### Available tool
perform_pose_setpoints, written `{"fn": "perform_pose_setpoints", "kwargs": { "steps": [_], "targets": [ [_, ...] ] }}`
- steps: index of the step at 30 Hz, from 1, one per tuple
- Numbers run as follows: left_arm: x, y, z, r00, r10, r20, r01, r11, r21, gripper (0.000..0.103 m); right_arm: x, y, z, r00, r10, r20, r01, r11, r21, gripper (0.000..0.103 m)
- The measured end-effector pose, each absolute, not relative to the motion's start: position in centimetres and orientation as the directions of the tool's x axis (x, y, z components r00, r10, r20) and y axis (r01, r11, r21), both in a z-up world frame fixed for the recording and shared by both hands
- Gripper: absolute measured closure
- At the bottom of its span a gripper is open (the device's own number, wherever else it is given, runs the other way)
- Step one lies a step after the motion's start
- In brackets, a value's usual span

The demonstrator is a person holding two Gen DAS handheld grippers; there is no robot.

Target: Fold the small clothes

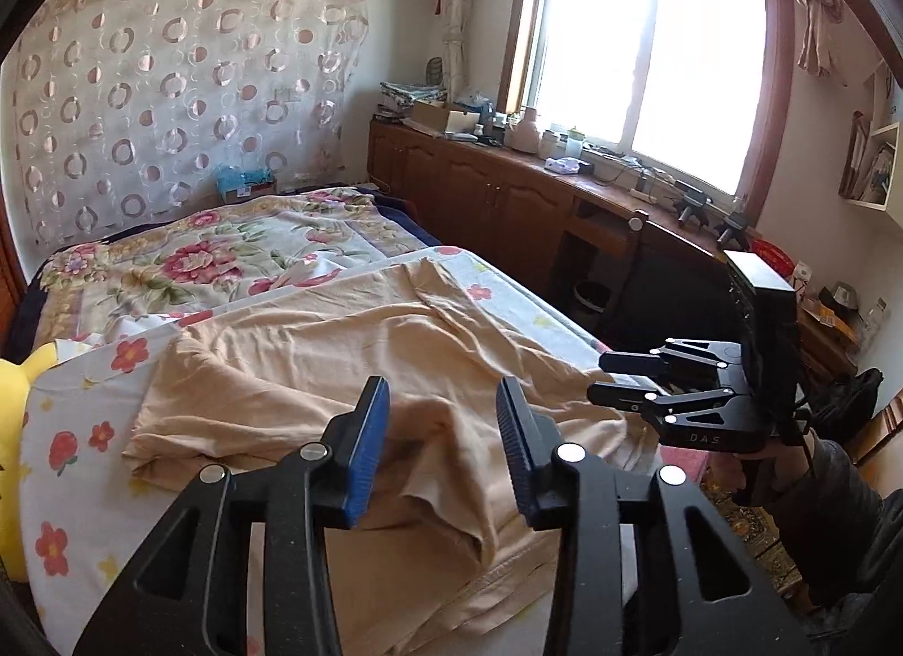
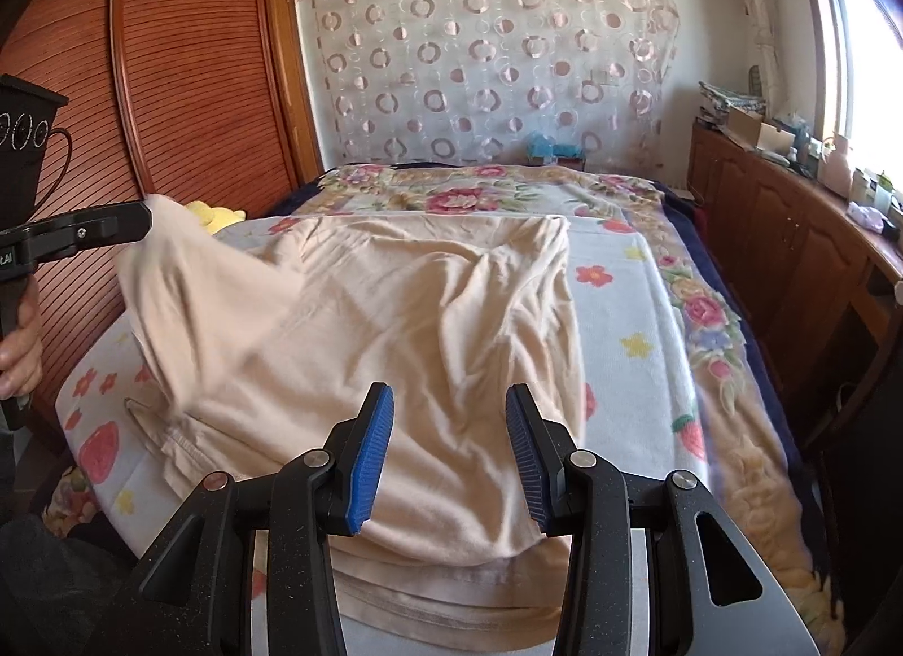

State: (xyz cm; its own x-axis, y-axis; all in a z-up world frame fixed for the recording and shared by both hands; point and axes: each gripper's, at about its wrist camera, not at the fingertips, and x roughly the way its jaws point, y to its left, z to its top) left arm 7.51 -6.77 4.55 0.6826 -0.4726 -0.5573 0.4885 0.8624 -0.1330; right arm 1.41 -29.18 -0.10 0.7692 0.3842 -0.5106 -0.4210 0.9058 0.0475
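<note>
A peach garment (image 1: 338,362) lies rumpled on the flowered bed cover (image 1: 73,430); it also shows in the right wrist view (image 2: 395,317). My left gripper (image 1: 443,453) is open above the garment's near part, nothing between its blue pads (image 1: 367,458). In the right wrist view the left gripper (image 2: 135,224) sits at the far left, touching a lifted fold of the garment; whether it pinches it I cannot tell from there. My right gripper (image 2: 448,458) is open above the garment's near hem, empty. It shows at the right in the left wrist view (image 1: 598,374).
A floral quilt (image 2: 508,193) covers the far bed. A wooden wardrobe (image 2: 186,80) stands left of the bed. Wooden cabinets (image 1: 496,193) with clutter run under the window on the right. A yellow plush toy (image 1: 17,430) sits at the bed's left edge.
</note>
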Motion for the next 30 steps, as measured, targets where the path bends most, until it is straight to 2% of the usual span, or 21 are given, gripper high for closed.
{"fn": "perform_pose_setpoints", "kwargs": {
  "steps": [3, 5, 6, 7, 13, 15, 18, 24, 25, 26, 27, 28, 30],
  "targets": [
    [7.3, -5.2, 3.8, 0.699, -0.427, -0.574, 0.442, 0.888, -0.123, 0.061, 2.0, -28.4, -0.3, 0.758, 0.403, -0.514, -0.442, 0.896, 0.05, 0.06],
    [7.1, -4.0, 3.1, 0.719, -0.39, -0.575, 0.402, 0.909, -0.114, 0.04, 2.4, -27.6, -0.2, 0.748, 0.419, -0.514, -0.461, 0.886, 0.051, 0.06],
    [6.9, -3.2, 2.8, 0.731, -0.373, -0.572, 0.381, 0.918, -0.112, 0.025, 2.5, -27.0, -0.3, 0.743, 0.427, -0.515, -0.472, 0.88, 0.05, 0.06],
    [6.9, -2.5, 2.4, 0.739, -0.361, -0.569, 0.361, 0.925, -0.117, 0.022, 2.7, -26.5, -0.2, 0.737, 0.434, -0.518, -0.481, 0.875, 0.048, 0.06],
    [6.6, 1.1, 0.2, 0.753, -0.297, -0.587, 0.266, 0.954, -0.141, 0.022, 4.9, -22.7, -0.5, 0.692, 0.459, -0.557, -0.543, 0.84, 0.017, 0.06],
    [6.4, 1.9, -0.4, 0.756, -0.28, -0.591, 0.243, 0.959, -0.144, 0.022, 5.4, -21.6, -0.6, 0.68, 0.466, -0.566, -0.556, 0.831, 0.015, 0.053],
    [5.9, 3.0, -1.0, 0.765, -0.249, -0.593, 0.213, 0.968, -0.132, 0.022, 6.6, -20.1, -0.7, 0.655, 0.477, -0.586, -0.583, 0.812, 0.009, 0.05],
    [5.5, 3.9, -2.0, 0.767, -0.236, -0.597, 0.193, 0.972, -0.136, 0.022, 9.3, -18.1, -2.3, 0.619, 0.41, -0.671, -0.574, 0.819, -0.029, 0.049],
    [5.5, 4.0, -2.1, 0.767, -0.235, -0.598, 0.191, 0.972, -0.138, 0.022, 9.5, -18.0, -2.4, 0.612, 0.414, -0.673, -0.581, 0.813, -0.028, 0.051],
    [5.5, 4.0, -2.3, 0.767, -0.234, -0.597, 0.188, 0.972, -0.14, 0.022, 9.7, -17.8, -2.4, 0.603, 0.422, -0.677, -0.593, 0.804, -0.027, 0.057],
    [5.5, 4.1, -2.4, 0.767, -0.234, -0.597, 0.185, 0.972, -0.143, 0.022, 9.8, -17.7, -2.5, 0.598, 0.428, -0.677, -0.605, 0.796, -0.031, 0.08],
    [5.5, 4.1, -2.5, 0.766, -0.235, -0.598, 0.183, 0.972, -0.147, 0.022, 9.7, -17.4, -2.4, 0.594, 0.432, -0.679, -0.616, 0.787, -0.038, 0.094],
    [5.5, 4.1, -2.4, 0.768, -0.234, -0.596, 0.182, 0.972, -0.148, 0.022, 9.1, -17.2, -2.0, 0.608, 0.445, -0.658, -0.632, 0.773, -0.06, 0.095]
  ]
}}
